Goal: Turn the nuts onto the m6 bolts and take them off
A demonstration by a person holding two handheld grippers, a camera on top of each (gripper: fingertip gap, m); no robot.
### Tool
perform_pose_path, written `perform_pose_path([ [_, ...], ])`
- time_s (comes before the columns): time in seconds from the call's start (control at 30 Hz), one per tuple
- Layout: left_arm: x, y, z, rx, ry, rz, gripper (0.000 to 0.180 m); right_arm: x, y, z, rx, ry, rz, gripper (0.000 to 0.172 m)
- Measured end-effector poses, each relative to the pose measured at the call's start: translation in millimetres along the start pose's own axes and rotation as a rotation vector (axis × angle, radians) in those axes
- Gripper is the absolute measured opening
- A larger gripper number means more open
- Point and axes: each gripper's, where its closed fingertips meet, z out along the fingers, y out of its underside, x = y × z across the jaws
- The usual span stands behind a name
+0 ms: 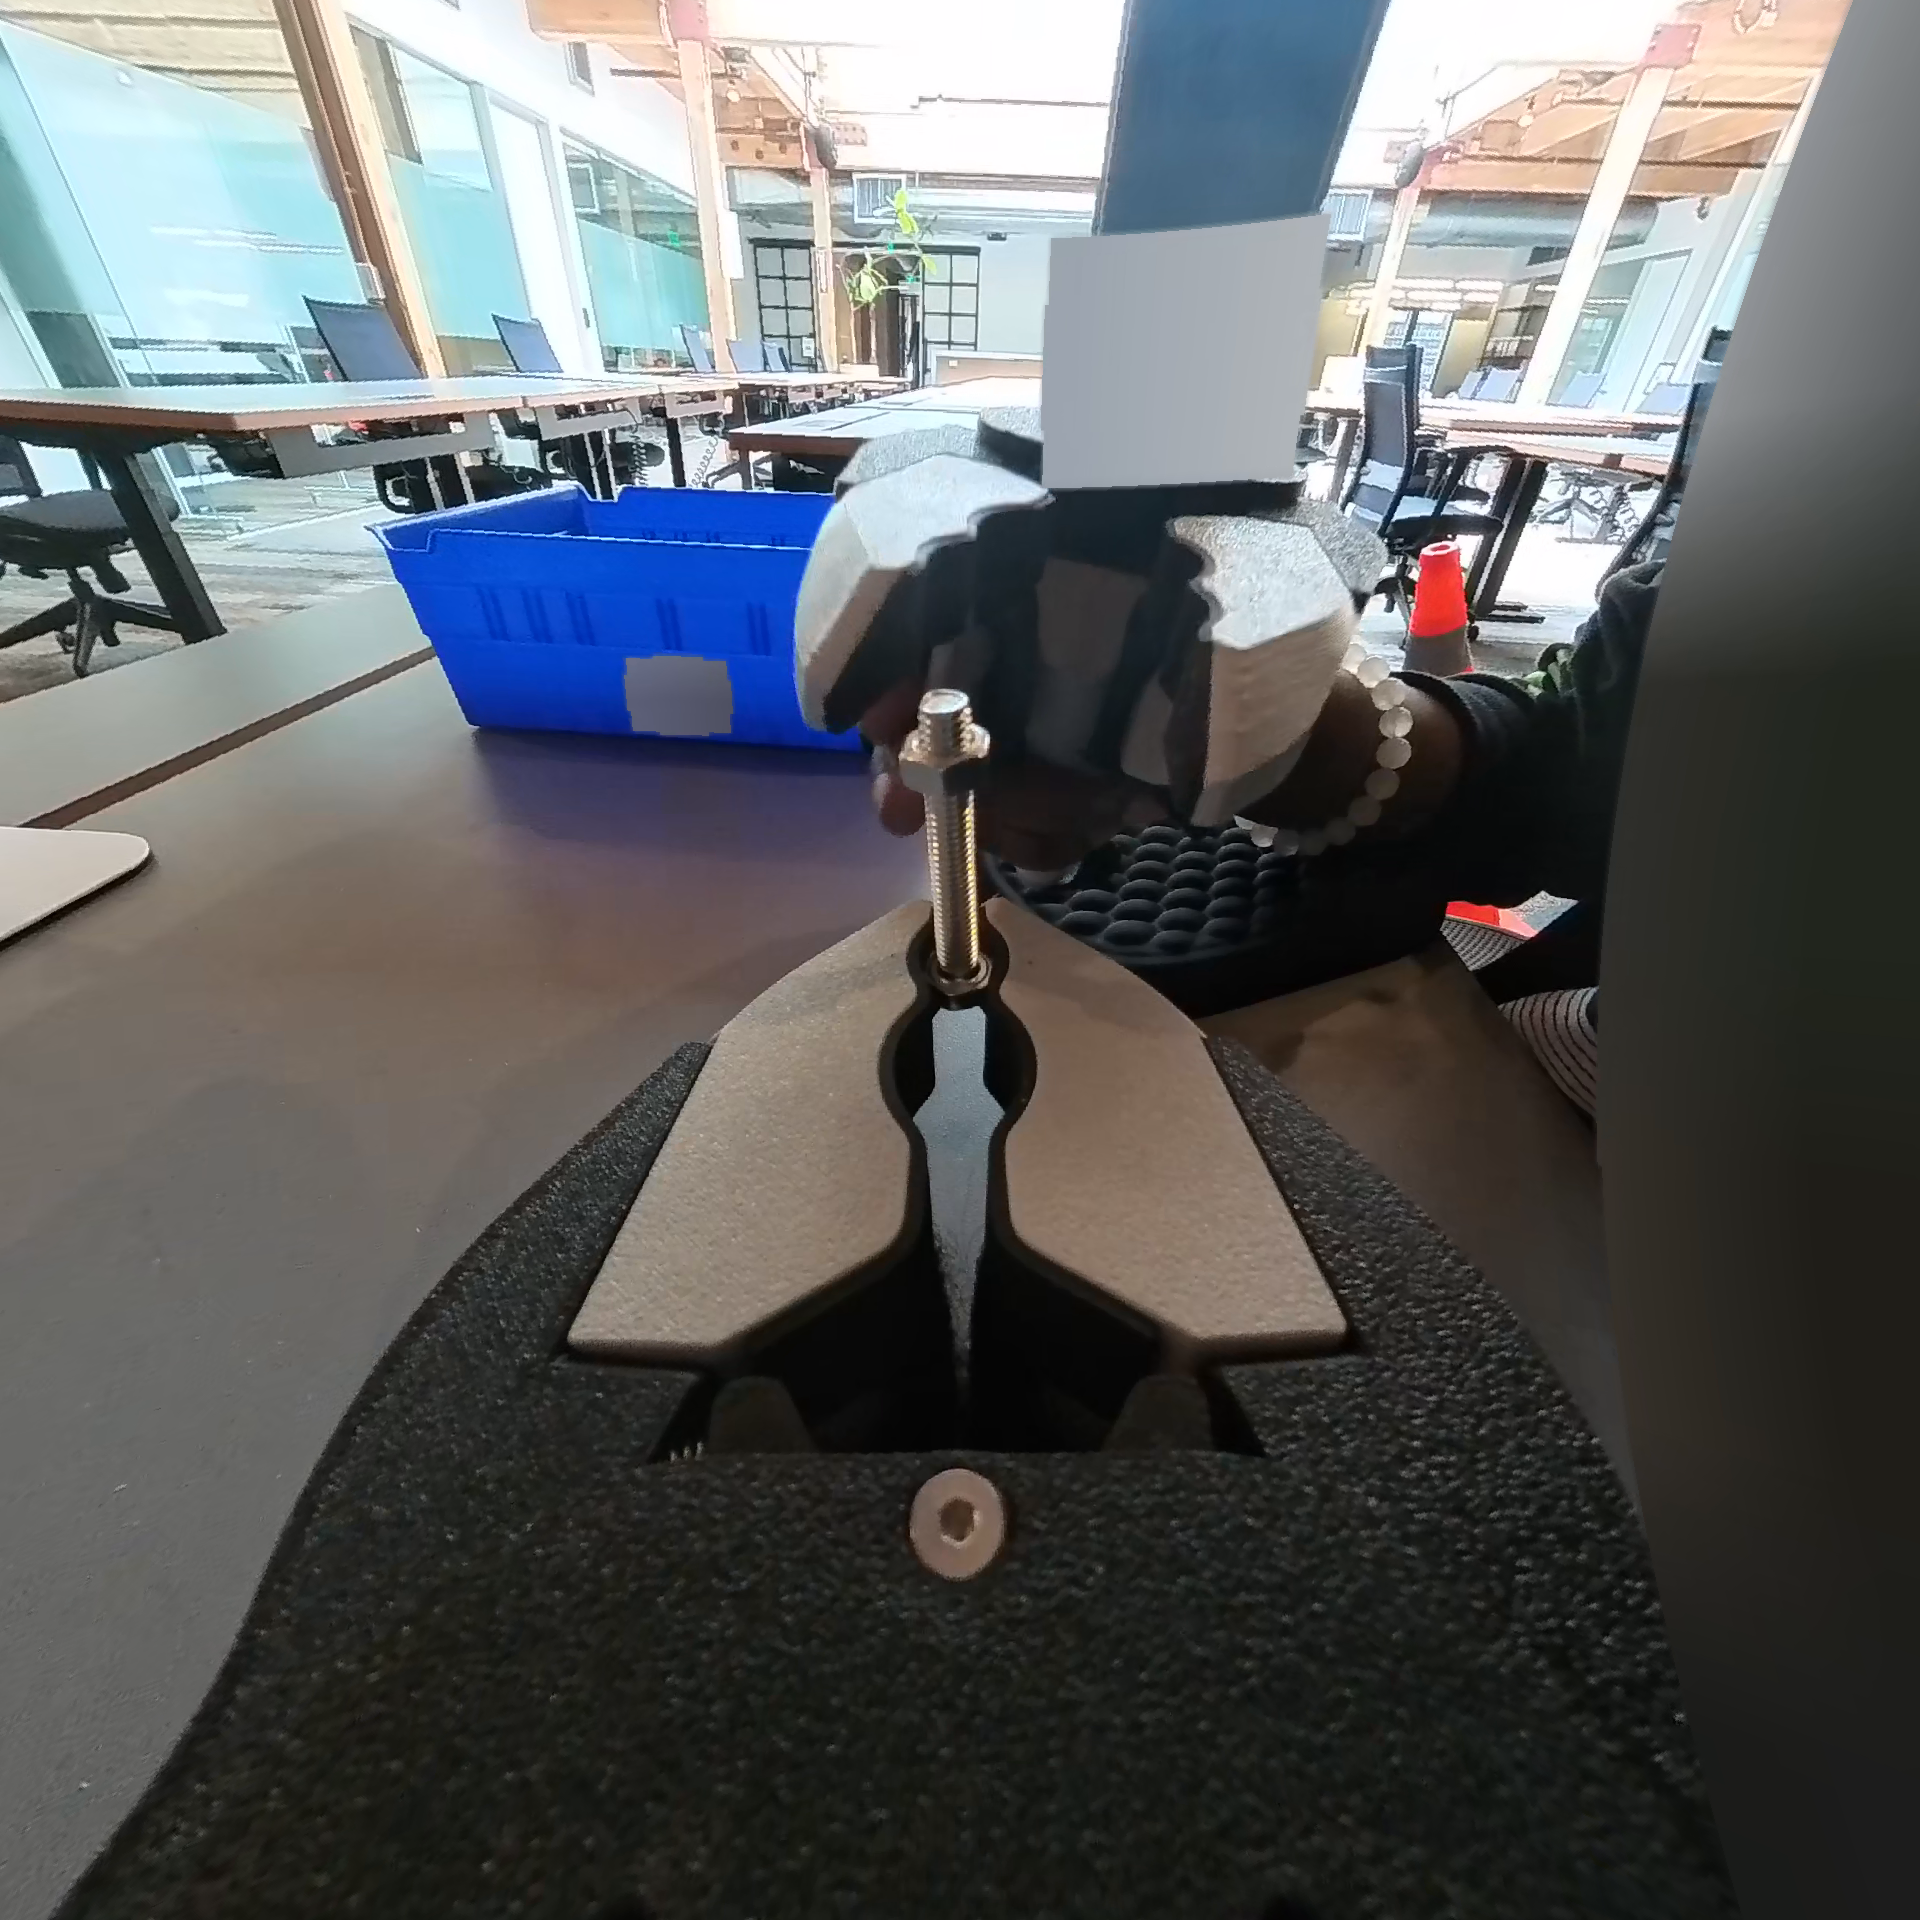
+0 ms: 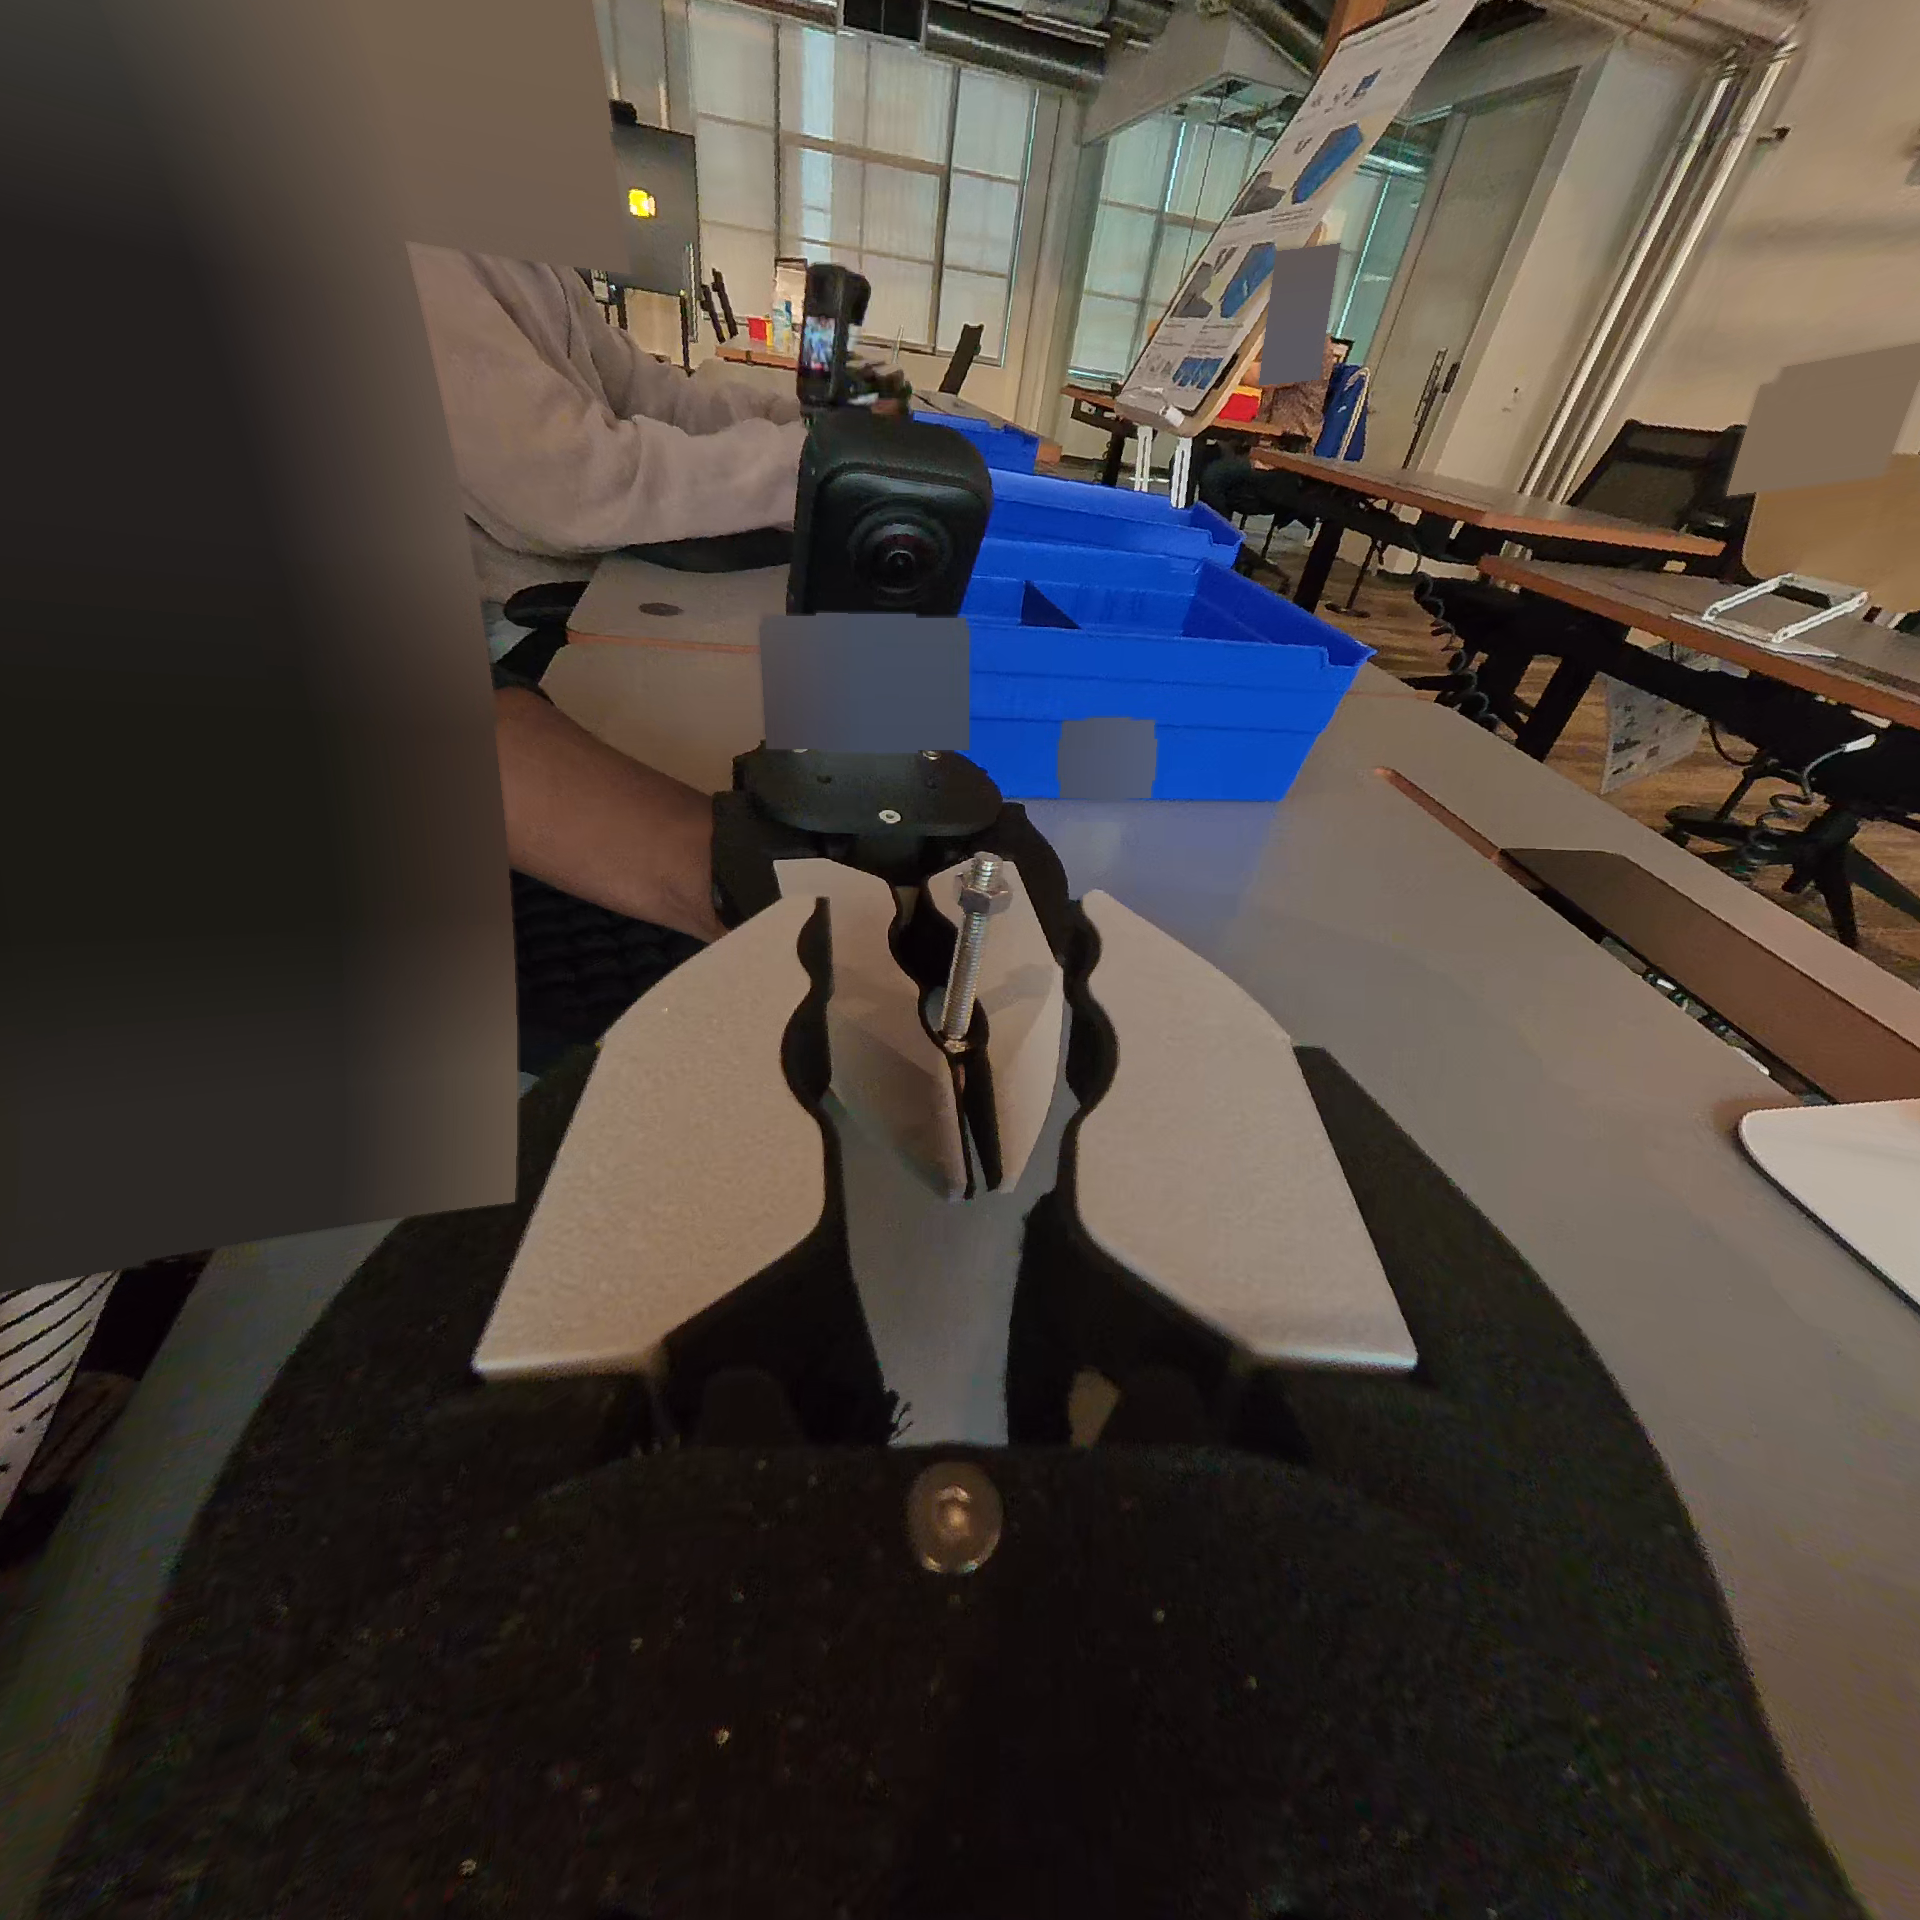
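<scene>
Now | we clamp the bolt (image 1: 954, 883) upright by its head in the left gripper (image 1: 956, 971), so the shank stays steady | nut (image 1: 943, 750) sits near the tip (few threads on) | right gripper (image 2: 951, 935) spread wide around it, gripping nothing.
</scene>
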Motion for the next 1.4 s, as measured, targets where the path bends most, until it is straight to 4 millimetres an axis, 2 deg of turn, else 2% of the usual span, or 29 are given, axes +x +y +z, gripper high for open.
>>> perform_pose_path([
  [0.43,0,0,0,-0.002,0.0,0.002,0.004,-5,5,5,-0.034,-0.017,-0.021,0.048],
  [0.7,0,0,0,-0.002,-0.002,0.002,0.004,-8,1,3,-0.021,-0.03,-0.039,0.045],
  [0.77,0,1,0,-0.002,-0.004,0.001,0.004,-9,1,2,-0.024,-0.036,-0.043,0.039],
  [0.83,-1,1,0,-0.003,-0.006,0.001,0.004,-11,-1,-1,-0.025,-0.045,-0.061,0.016],
  [0.9,-1,0,0,0.0,-0.007,-0.003,0.004,-11,-5,-4,-0.007,-0.052,-0.044,0.013],
  [1.0,-1,0,0,-0.001,-0.006,-0.002,0.004,-6,-6,-5,0.007,-0.033,-0.021,0.016],
  [1.1,-1,0,0,-0.001,-0.006,0.0,0.004,-2,-7,-3,0.022,-0.001,-0.034,0.036],
  [1.27,-1,0,0,0.0,-0.006,-0.003,0.004,-7,-1,1,-0.018,-0.017,-0.061,0.04],
  [1.3,-1,0,0,0.001,-0.006,-0.004,0.004,-7,0,1,-0.021,-0.021,-0.064,0.039],
  [1.37,-2,0,0,0.001,-0.007,-0.005,0.004,-11,0,-1,-0.028,-0.046,-0.07,0.02],
  [1.4,-2,0,-1,0.001,-0.006,-0.005,0.004,-12,-1,-2,-0.027,-0.051,-0.066,0.015],
])
